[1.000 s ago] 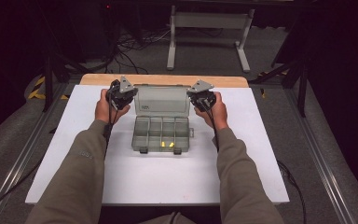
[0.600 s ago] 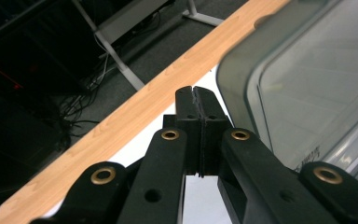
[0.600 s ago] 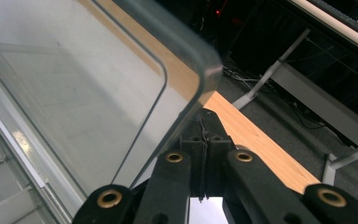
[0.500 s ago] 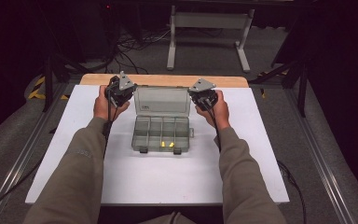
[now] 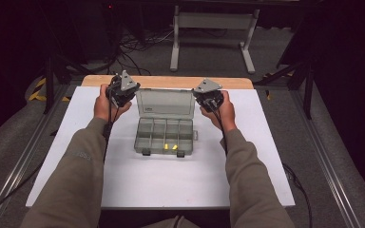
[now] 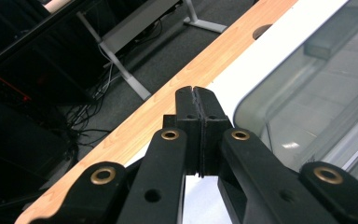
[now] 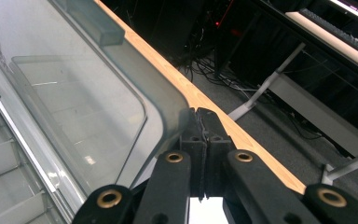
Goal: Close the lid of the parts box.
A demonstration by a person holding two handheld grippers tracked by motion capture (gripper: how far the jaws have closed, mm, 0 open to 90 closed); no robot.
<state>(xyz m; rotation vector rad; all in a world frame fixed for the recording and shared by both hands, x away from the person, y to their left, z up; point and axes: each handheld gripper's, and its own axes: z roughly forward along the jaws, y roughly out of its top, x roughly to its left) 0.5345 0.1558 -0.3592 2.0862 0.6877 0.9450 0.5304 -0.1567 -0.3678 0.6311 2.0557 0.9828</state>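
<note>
Two tools pressed together, left tool (image 5: 123,93) and right tool (image 5: 207,96) flanking the open lid (image 5: 165,102), forearms outstretched

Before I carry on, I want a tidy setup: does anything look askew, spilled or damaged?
Nothing stands out. The clear grey plastic compartment box sits square on the white table top, its lid open and raised, two small yellow pieces inside a front compartment. Both tongs, left and right, flank the lid, shut.
</note>
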